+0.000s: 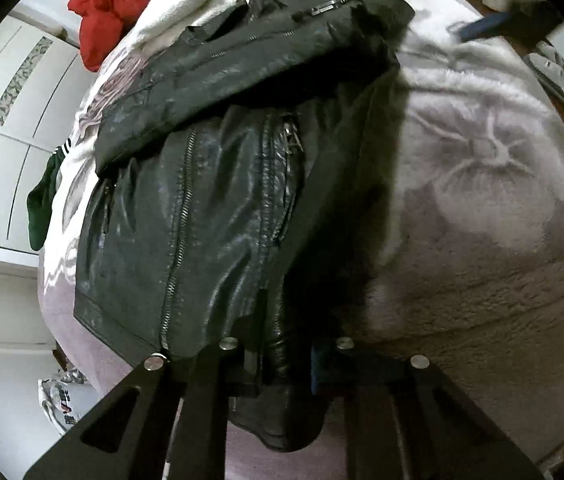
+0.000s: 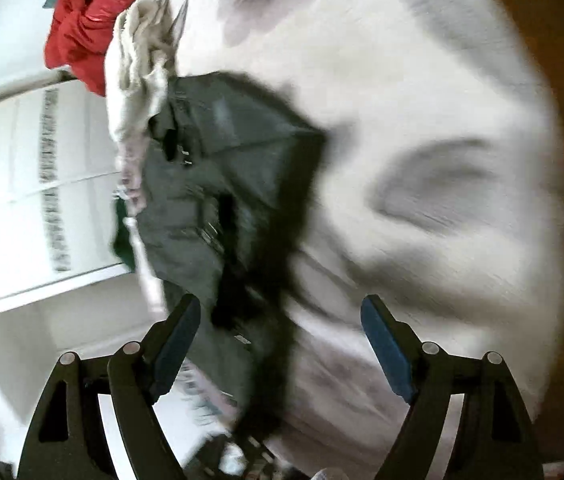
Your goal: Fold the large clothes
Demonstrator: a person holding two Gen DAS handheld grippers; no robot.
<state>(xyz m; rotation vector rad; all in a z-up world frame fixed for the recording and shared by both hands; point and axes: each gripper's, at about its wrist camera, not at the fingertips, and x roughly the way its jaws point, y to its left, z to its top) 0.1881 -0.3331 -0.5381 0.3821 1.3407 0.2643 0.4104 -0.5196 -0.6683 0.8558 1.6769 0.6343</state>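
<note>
I am pinching the black jacket's (image 1: pixel 202 184) hem in my left gripper (image 1: pixel 286 364); my right gripper (image 2: pixel 282 344) is hanging wide above the bed (image 2: pixel 422 120).

Left wrist view close above the black jacket (image 1: pixel 210 184), right wrist view higher, blurred, both sharing jacket and bed (image 2: pixel 422 100)

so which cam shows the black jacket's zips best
The left wrist view: the black leather jacket is sharp there, its zips clear, its hem pinched in the left gripper. The right wrist view shows it motion-blurred, beyond the open right gripper.
</note>
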